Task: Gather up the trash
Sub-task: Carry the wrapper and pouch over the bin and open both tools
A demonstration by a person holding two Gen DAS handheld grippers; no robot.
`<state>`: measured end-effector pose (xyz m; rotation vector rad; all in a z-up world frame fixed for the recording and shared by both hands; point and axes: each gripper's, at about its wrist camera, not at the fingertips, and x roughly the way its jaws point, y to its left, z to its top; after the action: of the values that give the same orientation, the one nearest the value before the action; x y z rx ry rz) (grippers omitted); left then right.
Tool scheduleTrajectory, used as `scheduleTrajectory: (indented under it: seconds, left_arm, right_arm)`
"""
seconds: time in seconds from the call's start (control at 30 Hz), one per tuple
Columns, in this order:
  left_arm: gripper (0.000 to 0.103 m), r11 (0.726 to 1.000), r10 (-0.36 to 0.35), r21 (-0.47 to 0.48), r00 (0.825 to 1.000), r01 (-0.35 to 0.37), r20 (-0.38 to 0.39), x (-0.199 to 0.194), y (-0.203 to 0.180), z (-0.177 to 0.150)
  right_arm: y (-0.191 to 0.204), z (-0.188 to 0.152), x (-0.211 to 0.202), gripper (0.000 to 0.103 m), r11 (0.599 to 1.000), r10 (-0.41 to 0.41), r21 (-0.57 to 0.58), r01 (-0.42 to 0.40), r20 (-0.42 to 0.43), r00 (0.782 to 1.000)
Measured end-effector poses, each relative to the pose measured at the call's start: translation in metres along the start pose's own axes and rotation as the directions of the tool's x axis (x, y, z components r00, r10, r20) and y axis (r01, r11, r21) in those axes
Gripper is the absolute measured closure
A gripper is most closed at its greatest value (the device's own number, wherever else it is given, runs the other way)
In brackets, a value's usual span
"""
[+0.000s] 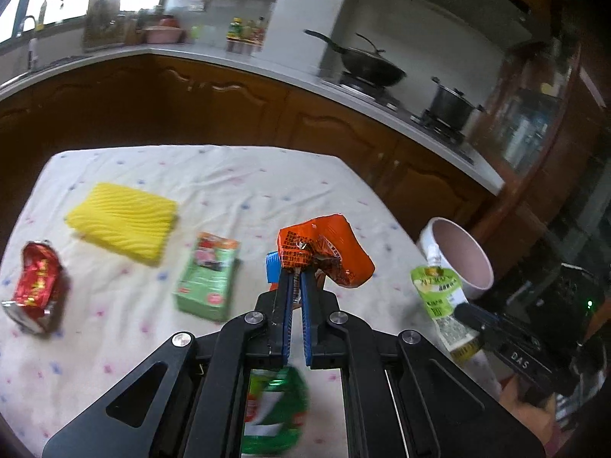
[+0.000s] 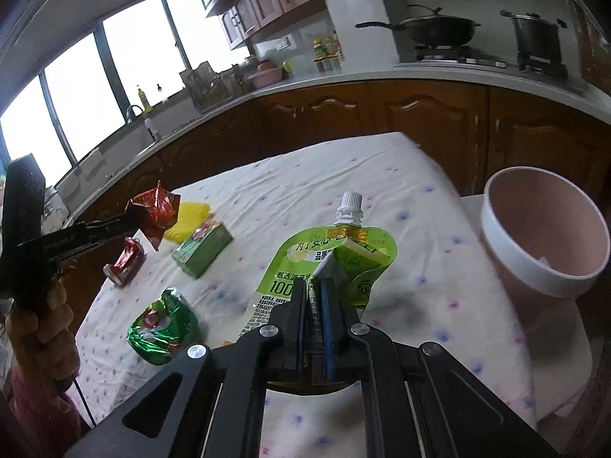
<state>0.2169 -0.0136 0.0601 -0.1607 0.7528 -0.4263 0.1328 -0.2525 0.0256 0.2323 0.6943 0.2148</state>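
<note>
While crinkled, orange wrapper [image 1: 324, 252] — glossy foil.

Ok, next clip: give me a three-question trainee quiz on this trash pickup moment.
1. True or false: the left gripper is shut on the orange wrapper.
2. What does the right gripper hold?
A. green carton
B. green spout pouch
C. yellow sponge
3. Name the open container to the right of the table.

Key:
1. True.
2. B, the green spout pouch.
3. The pink bin.
</note>
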Motion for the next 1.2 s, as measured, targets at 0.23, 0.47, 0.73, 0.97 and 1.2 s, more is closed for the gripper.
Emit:
scheduleTrajectory:
  seconds: [0.23, 0.47, 0.73, 0.97, 1.2]
  left_arm:
    - [0.1, 0.998, -0.054, 0.042, 0.998, 0.055, -0.032, 0.016, -0.041, -0.001]
    - [0.1, 0.991, -0.103, 0.085, 0.993, 0.108, -0.053, 0.033, -0.085, 0.004]
    - [0.1, 0.979, -0.15, 0.127, 0.985, 0.159, -0.08, 0.054, -0.13, 0.01]
    - [0.1, 0.969, -0.184, 0.151, 0.977, 0.198, -0.105, 0.07, -0.163, 0.016]
    - [0.1, 0.959, -0.201, 0.173, 0.97, 0.224, -0.139, 0.096, -0.198, 0.023]
  right_arm:
    - [-0.029, 0.004, -0.021, 0.096, 0.999, -0.04, 0.037, 0.039, 0.044, 0.998]
    - [-0.062, 0.008, -0.042, 0.096, 0.994, -0.086, 0.075, 0.08, 0.081, 0.993]
    - [-0.1, 0.014, -0.063, 0.096, 0.985, -0.141, 0.118, 0.128, 0.118, 0.983]
    - [-0.137, 0.02, -0.076, 0.096, 0.972, -0.187, 0.169, 0.162, 0.142, 0.972]
    - [-0.168, 0.027, -0.077, 0.096, 0.96, -0.219, 0.209, 0.186, 0.145, 0.965]
